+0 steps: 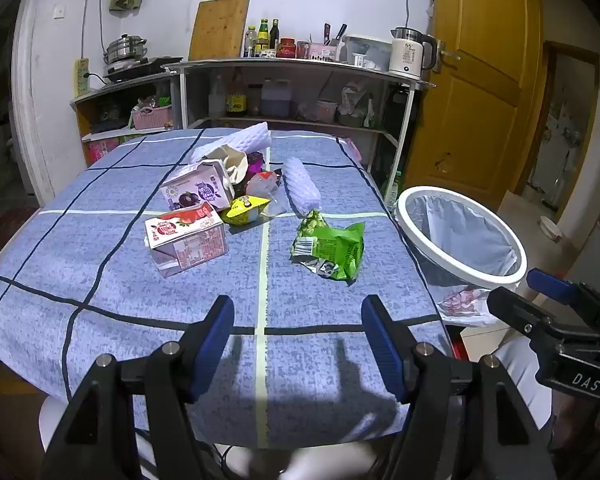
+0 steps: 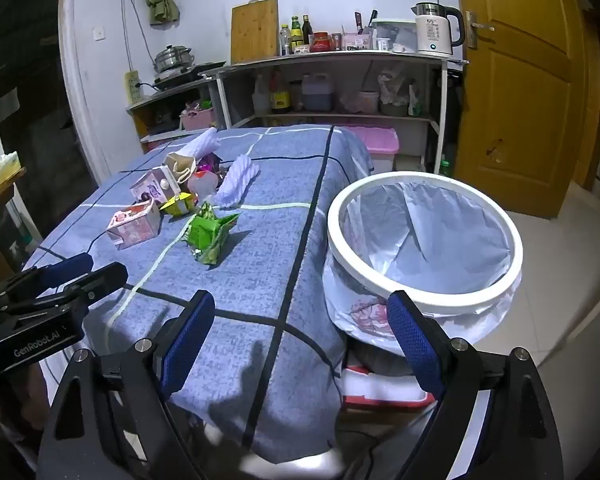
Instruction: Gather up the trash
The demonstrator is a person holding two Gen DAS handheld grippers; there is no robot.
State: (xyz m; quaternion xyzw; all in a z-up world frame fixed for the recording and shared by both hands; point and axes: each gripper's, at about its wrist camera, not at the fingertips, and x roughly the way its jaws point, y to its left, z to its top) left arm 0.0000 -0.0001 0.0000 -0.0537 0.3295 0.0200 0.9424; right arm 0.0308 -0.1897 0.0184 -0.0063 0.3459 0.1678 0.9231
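Blue-padded left gripper (image 1: 298,346) and right gripper (image 2: 307,334) both gape with nothing between them, so you're at the start: no pickup yet. Trash sits mid-table (image 1: 100,308), bin (image 2: 424,236) off its right edge. Count: two cartons (image 1: 188,240), two foam sleeves (image 1: 302,186), one green wrapper (image 1: 332,250), one yellow packet (image 1: 246,209). I'd go wrapper first, nearest the bin

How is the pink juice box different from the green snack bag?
The pink juice box is a stiff, boxy carton lying on its side; the green snack bag is soft, crumpled and flat. The box lies left of the table's pale stripe, the bag right of it, nearer the bin. Both lie untouched on the blue tablecloth.
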